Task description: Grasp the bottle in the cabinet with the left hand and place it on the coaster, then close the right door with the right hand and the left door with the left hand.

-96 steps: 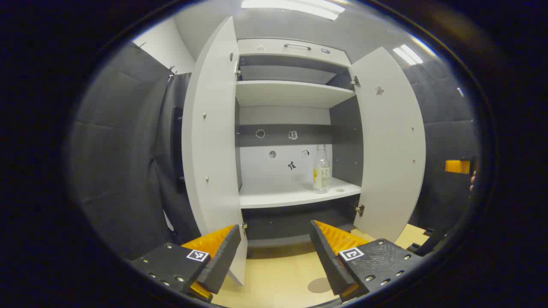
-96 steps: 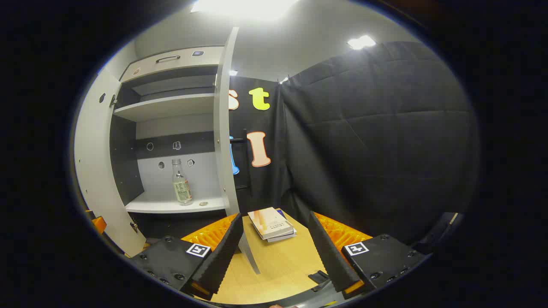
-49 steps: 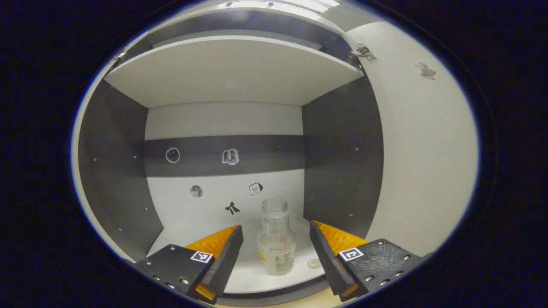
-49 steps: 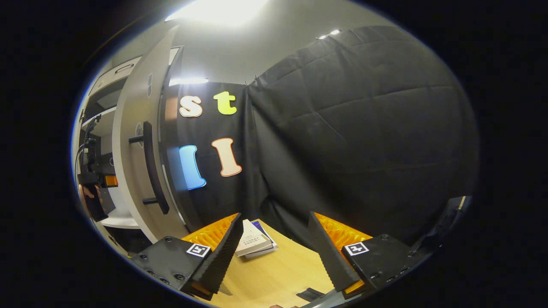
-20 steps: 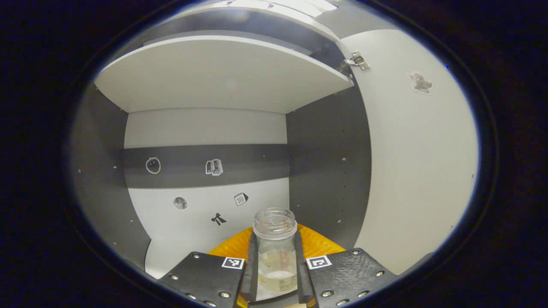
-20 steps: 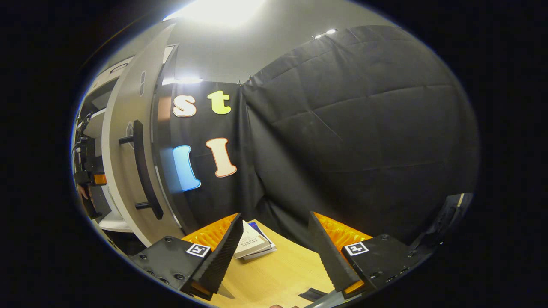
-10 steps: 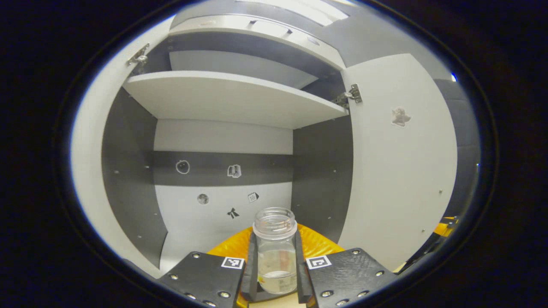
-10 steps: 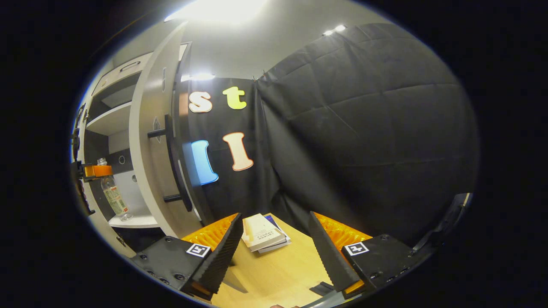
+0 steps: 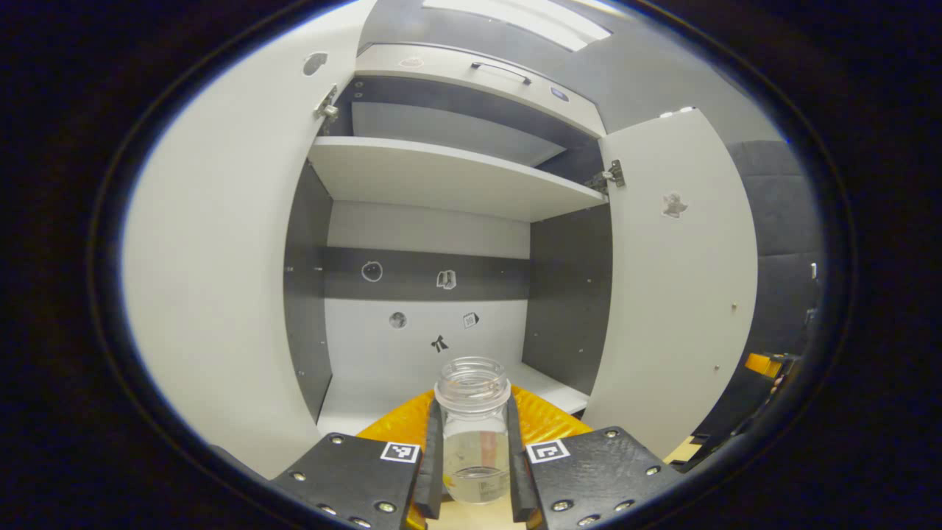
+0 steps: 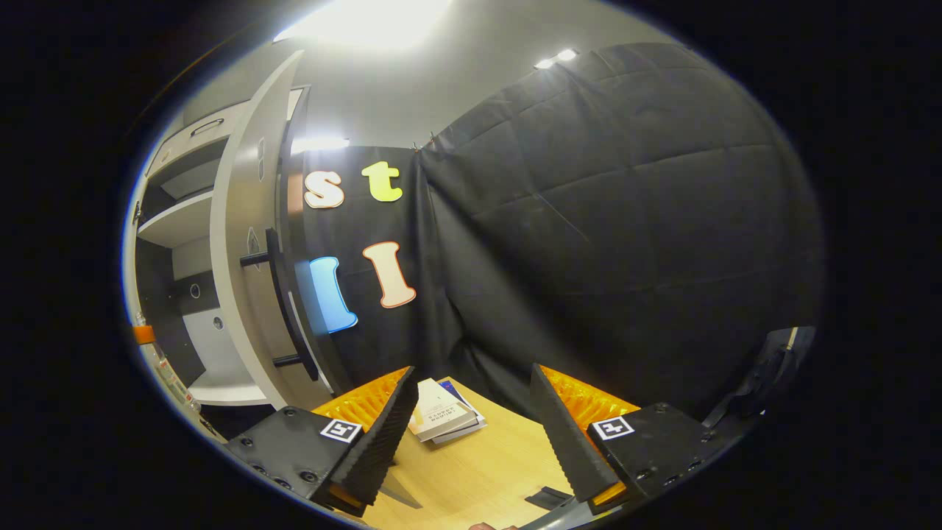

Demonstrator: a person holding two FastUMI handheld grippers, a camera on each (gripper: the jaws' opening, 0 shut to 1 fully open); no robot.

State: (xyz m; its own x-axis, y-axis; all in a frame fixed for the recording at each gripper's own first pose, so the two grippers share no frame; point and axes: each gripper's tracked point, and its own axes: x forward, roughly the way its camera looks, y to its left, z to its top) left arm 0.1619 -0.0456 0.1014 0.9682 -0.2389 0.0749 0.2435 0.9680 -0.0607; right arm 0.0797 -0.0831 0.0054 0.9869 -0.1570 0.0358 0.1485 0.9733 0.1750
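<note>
My left gripper (image 9: 472, 471) is shut on a clear glass bottle (image 9: 473, 423) with no cap, both fingers pressed on its sides. The bottle hangs upright in front of the open white cabinet, out past its lower shelf (image 9: 368, 397). The left door (image 9: 221, 280) and the right door (image 9: 673, 294) both stand open. In the right gripper view my right gripper (image 10: 471, 434) is open over the wooden table (image 10: 471, 478), with nothing between its fingers. The right door (image 10: 246, 280) with its black bar handle (image 10: 283, 302) stands to its left. The bottle (image 10: 168, 372) peeks in at the far left edge there.
A small stack of books (image 10: 441, 419) lies on the table just beyond my right gripper. A flat black item (image 10: 548, 498) lies on the table near the front edge. Black padded cloth closes off the right side. The cabinet's upper shelf (image 9: 441, 173) is bare.
My left gripper has drawn back out of the cabinet with the bottle, so both doors now show around it. The right gripper's view has swung slightly; its fingers stay open.
</note>
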